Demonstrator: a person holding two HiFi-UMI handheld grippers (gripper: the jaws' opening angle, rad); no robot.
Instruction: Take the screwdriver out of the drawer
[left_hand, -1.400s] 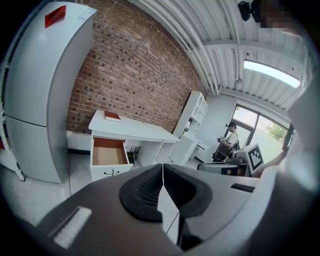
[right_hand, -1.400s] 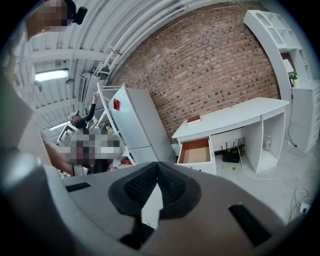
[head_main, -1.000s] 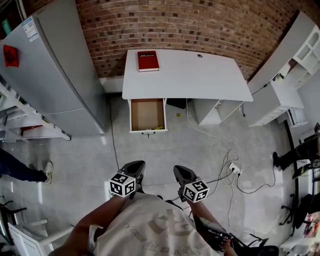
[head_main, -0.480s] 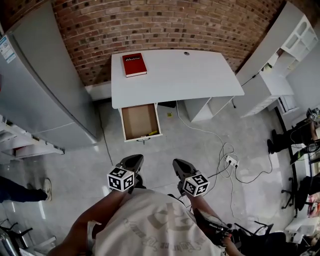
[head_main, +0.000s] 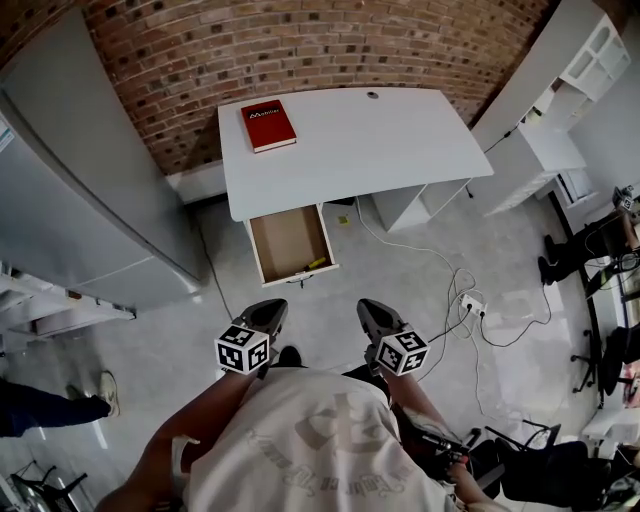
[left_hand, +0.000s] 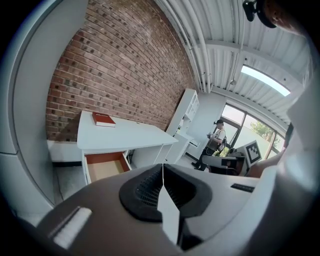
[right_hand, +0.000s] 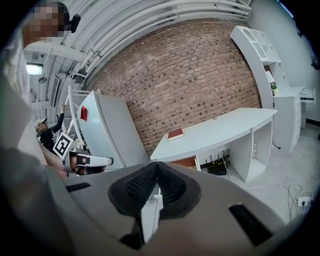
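Observation:
A white desk (head_main: 380, 140) stands against the brick wall, with its wooden drawer (head_main: 288, 240) pulled open under the left end. A small yellow screwdriver (head_main: 315, 264) lies in the drawer's front right corner. My left gripper (head_main: 270, 312) and right gripper (head_main: 366, 310) are held side by side over the floor, well short of the drawer. Both point toward the desk. Each has its jaws shut with nothing between them. The left gripper view shows its closed gripper (left_hand: 162, 167) with the open drawer (left_hand: 104, 167) beyond. In the right gripper view, the right gripper (right_hand: 157, 167) faces the desk (right_hand: 215, 131).
A red book (head_main: 268, 125) lies on the desk's left end. A tall grey cabinet (head_main: 90, 200) stands left of the desk and white shelving (head_main: 560, 80) to the right. Cables and a power strip (head_main: 470, 302) trail across the floor at right. A person's legs (head_main: 45, 408) show at far left.
Both grippers have travelled forward over the floor toward the desk, and the drawer now sits nearer to them. Their jaws stay shut.

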